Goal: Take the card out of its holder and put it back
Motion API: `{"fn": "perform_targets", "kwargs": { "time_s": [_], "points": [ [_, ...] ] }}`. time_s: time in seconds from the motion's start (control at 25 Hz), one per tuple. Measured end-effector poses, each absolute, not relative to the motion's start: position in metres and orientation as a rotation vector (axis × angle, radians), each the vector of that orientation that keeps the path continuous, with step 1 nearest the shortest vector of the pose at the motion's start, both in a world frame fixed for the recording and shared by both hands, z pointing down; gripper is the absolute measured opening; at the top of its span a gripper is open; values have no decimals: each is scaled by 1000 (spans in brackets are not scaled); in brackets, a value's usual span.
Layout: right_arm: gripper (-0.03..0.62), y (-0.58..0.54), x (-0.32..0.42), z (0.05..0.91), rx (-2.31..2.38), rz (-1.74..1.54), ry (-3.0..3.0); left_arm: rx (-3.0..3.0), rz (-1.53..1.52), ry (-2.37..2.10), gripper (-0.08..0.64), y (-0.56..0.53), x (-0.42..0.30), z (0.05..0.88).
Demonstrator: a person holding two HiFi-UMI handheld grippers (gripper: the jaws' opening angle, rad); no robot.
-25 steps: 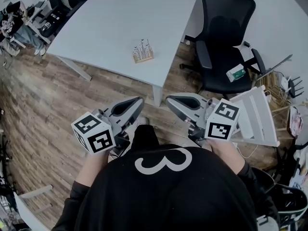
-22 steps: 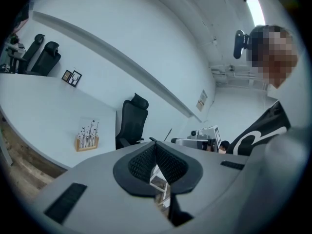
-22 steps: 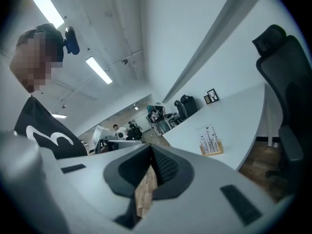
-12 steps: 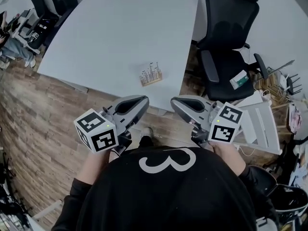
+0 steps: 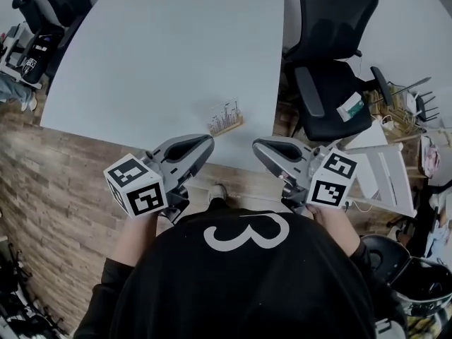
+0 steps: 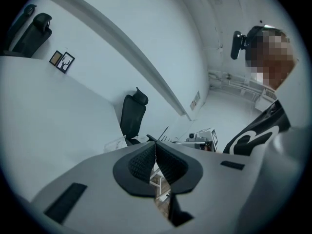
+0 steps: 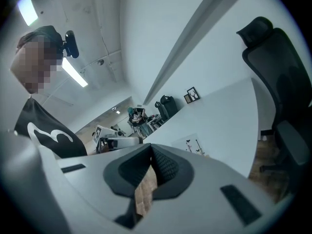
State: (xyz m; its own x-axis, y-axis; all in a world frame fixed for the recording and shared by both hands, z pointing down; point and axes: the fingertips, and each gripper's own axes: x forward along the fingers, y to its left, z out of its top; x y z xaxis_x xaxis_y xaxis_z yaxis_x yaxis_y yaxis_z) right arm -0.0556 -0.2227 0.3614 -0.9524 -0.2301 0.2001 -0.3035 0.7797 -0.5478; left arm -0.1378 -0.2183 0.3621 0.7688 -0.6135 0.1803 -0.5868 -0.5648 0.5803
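- White counter (image 5: 162, 55) lies ahead of both claws; the card holder (image 5: 226, 119) stands at its near edge, what it holds too small to make out.
- Both the left claw (image 5: 206, 143) and right claw (image 5: 257, 146) are pressed together, empty.

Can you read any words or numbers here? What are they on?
"3": white, on the person's black shirt.
Card in its holder: print too small to read.
Box on the chair: too blurred to read.
Left cube, right cube: square patterns only, no words.
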Motion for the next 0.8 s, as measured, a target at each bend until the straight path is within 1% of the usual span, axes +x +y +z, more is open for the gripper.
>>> {"fn": "perform_targets", "kwargs": {
  "time_s": [0.4,0.52,0.8],
  "points": [
    [9,-233,-64,376,527,950,-2825,2398,59,-874,18,-244,-152,385],
    [9,-236,-65,377,562,952,-2826,2425,123,-872,64,-251,-155,398],
    [9,-238,-59,389,625,1019,-2801,2460,287,-849,90,-267,-156,434]
  ]
}}
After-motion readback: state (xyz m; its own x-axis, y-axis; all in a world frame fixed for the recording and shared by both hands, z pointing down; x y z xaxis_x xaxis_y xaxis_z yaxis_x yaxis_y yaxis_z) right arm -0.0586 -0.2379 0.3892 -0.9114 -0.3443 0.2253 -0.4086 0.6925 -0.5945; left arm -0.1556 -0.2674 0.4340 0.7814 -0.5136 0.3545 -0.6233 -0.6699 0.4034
